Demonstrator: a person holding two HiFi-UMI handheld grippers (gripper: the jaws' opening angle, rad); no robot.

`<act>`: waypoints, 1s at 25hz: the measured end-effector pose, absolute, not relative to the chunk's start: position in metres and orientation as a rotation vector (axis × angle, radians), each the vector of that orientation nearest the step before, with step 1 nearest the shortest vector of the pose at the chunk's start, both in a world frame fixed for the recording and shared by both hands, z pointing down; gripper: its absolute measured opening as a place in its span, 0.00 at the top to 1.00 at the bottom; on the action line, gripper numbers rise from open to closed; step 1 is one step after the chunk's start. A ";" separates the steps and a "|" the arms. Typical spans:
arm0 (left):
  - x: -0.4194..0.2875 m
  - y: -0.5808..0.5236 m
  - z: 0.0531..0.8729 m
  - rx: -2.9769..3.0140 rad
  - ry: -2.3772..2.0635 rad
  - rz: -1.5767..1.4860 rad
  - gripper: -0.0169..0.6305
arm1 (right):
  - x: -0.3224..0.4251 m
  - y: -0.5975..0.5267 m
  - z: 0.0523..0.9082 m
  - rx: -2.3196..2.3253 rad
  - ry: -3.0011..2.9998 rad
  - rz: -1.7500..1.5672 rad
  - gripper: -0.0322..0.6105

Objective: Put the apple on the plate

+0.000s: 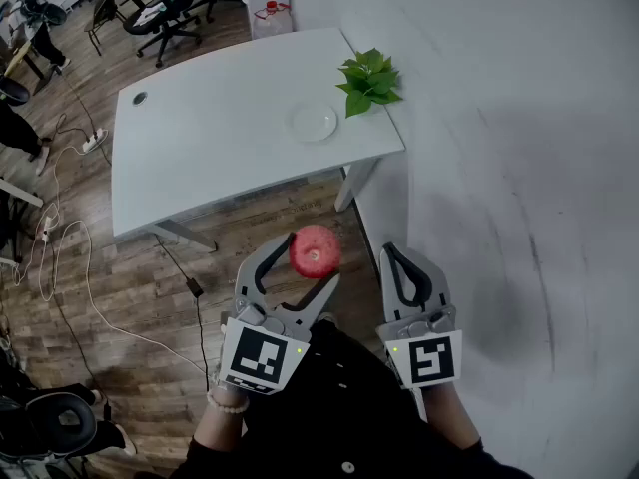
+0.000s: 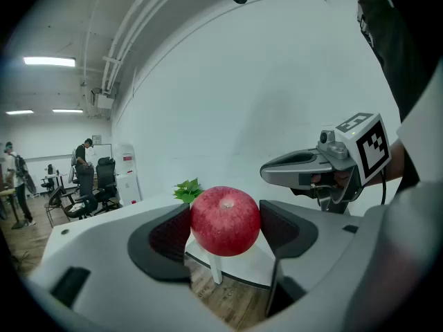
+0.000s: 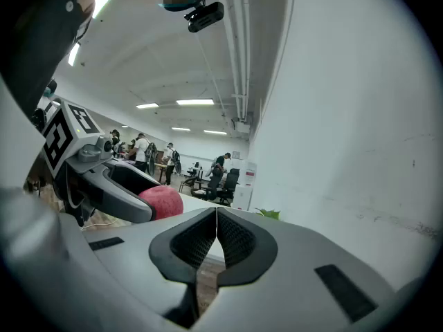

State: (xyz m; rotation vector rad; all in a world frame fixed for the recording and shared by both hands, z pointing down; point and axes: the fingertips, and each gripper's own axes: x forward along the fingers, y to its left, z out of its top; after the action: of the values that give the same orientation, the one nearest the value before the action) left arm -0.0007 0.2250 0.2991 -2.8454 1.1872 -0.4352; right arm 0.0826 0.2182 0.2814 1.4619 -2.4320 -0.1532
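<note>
Red apple [image 1: 316,251] is clamped in the left gripper [image 1: 308,259], well apart from the plate [image 1: 314,123] on the far tabletop [image 1: 220,138]; right gripper [image 3: 217,227] is closed, empty.

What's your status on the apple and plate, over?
Left gripper shut on apple, above floor, short of table. Right gripper shut, empty. Plate on table near plant. Nothing seen in the way.

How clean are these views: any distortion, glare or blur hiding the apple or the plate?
Head view: fisheye bends the table edges; white plate faint on it; apple sharp. Left gripper view: dark round border, bright ceiling lamps, apple crisp in the left tongs. Right gripper view: same dark border, apple half hidden behind those tongs.
</note>
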 end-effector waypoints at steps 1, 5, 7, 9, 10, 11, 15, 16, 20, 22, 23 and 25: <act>-0.002 0.226 0.299 -2.857 1.212 -0.434 0.47 | 0.082 0.219 0.281 1.461 -2.432 -0.153 0.89; -0.002 0.227 0.299 -2.881 1.268 -0.430 0.47 | 0.082 0.219 0.282 1.456 -2.437 -0.163 0.89; 0.000 0.226 0.299 -2.891 1.291 -0.431 0.47 | 0.084 0.219 0.282 1.455 -2.439 -0.164 0.89; 0.002 0.226 0.300 -2.878 1.268 -0.434 0.47 | 0.086 0.219 0.282 1.455 -2.442 -0.160 0.89; 0.003 0.227 0.300 -2.866 1.248 -0.436 0.47 | 0.086 0.219 0.282 1.455 -2.443 -0.158 0.89; 0.004 0.227 0.300 -2.857 1.234 -0.439 0.47 | 0.087 0.220 0.283 1.455 -2.442 -0.156 0.89; 0.008 0.227 0.301 -2.883 1.296 -0.438 0.47 | 0.093 0.220 0.284 1.462 -2.453 -0.140 0.89; 0.009 0.227 0.301 -2.890 1.314 -0.437 0.47 | 0.095 0.220 0.284 1.462 -2.461 -0.130 0.89; 0.015 0.227 0.301 -2.850 1.260 -0.440 0.47 | 0.100 0.221 0.284 1.447 -2.476 -0.120 0.88; 0.018 0.227 0.301 -2.824 1.239 -0.433 0.47 | 0.104 0.221 0.285 1.444 -2.477 -0.119 0.88; 0.019 0.227 0.301 -2.820 1.248 -0.430 0.47 | 0.107 0.221 0.286 1.442 -2.479 -0.119 0.88; 0.022 0.227 0.300 -2.814 1.275 -0.428 0.47 | 0.112 0.222 0.286 1.432 -2.483 -0.125 0.88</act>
State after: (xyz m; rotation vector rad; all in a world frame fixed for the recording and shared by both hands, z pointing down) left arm 0.0216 0.2267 0.3000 -2.8142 1.2747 -0.4278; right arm 0.1116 0.2221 0.2859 1.4323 -2.4826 -0.1245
